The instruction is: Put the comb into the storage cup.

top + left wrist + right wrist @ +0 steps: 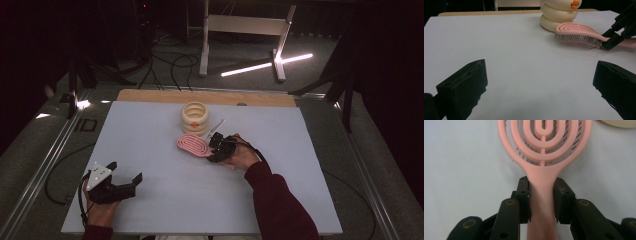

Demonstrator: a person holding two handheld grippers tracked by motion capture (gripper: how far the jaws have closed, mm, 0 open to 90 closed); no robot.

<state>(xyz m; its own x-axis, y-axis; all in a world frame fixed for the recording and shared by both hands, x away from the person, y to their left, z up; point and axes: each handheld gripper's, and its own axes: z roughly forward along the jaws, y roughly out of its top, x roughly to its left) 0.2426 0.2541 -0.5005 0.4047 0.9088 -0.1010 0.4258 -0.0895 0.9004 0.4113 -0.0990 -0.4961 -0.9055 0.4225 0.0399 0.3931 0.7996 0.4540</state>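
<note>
the right gripper (541,195), forearm angled in across the white table (150,150), pinches the handle of a pink hairbrush (194,145) lying just beside a cream ringed holder (195,118); the left gripper (125,172) rests near the table's front edge, jaws spread.

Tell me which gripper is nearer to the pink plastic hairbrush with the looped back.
The right gripper: its jaws are clamped on the handle of the pink plastic hairbrush. The left gripper rests open near the table's front left corner, well apart from the brush.
</note>
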